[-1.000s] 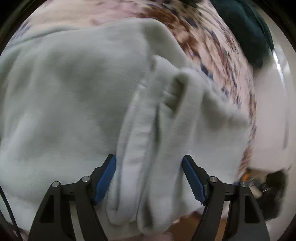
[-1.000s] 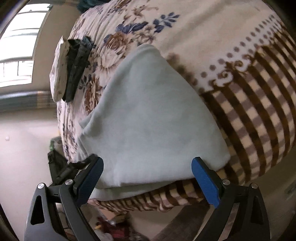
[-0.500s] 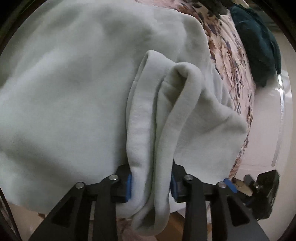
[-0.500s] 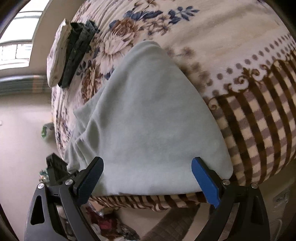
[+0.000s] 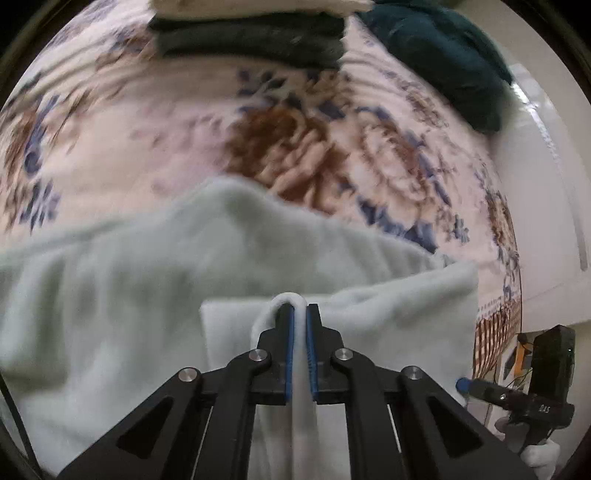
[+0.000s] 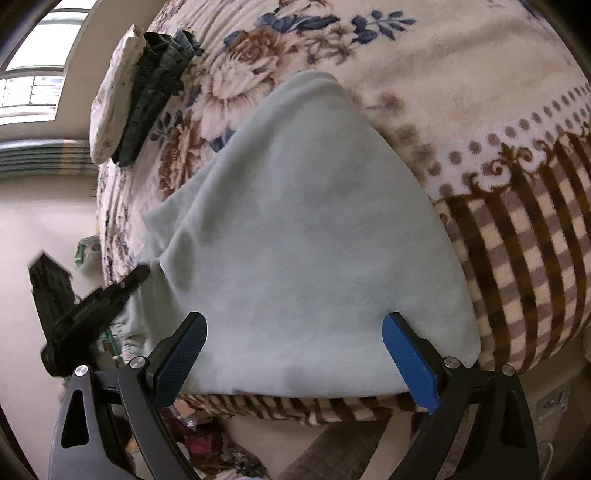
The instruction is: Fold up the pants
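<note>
Pale mint fleece pants lie folded on a floral blanket at the bed's near edge. In the left wrist view my left gripper is shut on a bunched fold of the pants and holds it up over the rest of the cloth. In the right wrist view my right gripper is open and empty, its blue pads spread just above the pants' near edge. The left gripper shows as a dark shape at the pants' left side.
A stack of folded dark and white clothes lies at the far side of the bed, also in the right wrist view. A dark teal garment lies at the far right. The floral blanket has a brown checked border. Clutter sits on the floor below.
My left gripper closed tight on the fold and lifted it, tilting up so the far bed and stack came into view. The right gripper stayed open and nearly still.
</note>
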Available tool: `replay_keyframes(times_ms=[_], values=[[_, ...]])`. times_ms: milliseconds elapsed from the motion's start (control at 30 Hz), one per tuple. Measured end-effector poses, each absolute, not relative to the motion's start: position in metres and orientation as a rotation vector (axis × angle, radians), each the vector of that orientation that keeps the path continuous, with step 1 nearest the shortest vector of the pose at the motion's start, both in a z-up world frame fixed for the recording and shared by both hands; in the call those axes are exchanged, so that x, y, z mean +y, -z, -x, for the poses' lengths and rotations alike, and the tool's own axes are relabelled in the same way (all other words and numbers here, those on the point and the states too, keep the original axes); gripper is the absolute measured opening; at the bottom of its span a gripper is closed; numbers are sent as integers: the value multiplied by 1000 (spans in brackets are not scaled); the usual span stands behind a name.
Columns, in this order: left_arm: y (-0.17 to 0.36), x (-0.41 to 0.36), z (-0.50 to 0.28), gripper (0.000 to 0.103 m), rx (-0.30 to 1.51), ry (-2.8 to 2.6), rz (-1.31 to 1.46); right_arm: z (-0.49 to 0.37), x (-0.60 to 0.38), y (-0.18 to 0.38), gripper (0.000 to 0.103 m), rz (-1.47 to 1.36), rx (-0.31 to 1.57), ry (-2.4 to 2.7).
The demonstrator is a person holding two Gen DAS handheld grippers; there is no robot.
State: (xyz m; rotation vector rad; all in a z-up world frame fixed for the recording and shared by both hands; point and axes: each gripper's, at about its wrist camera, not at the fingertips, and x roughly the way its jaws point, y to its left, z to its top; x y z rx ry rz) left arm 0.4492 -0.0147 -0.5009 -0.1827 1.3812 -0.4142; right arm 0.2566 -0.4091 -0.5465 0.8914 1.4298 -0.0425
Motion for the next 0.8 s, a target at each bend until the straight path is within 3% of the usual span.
replay_keyframes(times_ms=[100, 300, 533, 633, 800], values=[[491, -7, -458, 4, 1326, 363, 89, -259, -410, 547, 98, -893, 1417, 42], [522, 28, -464, 6, 1429, 280, 156, -265, -403, 544, 98, -870, 1420, 12], [498, 68, -418, 24, 1442, 204, 454, -269, -397, 526, 98, -858, 1406, -19], [492, 56, -392, 24, 1464, 221, 453, -260, -399, 517, 98, -886, 1393, -14], [517, 17, -360, 25, 1548, 209, 193, -238, -404, 511, 98, -776, 1427, 79]])
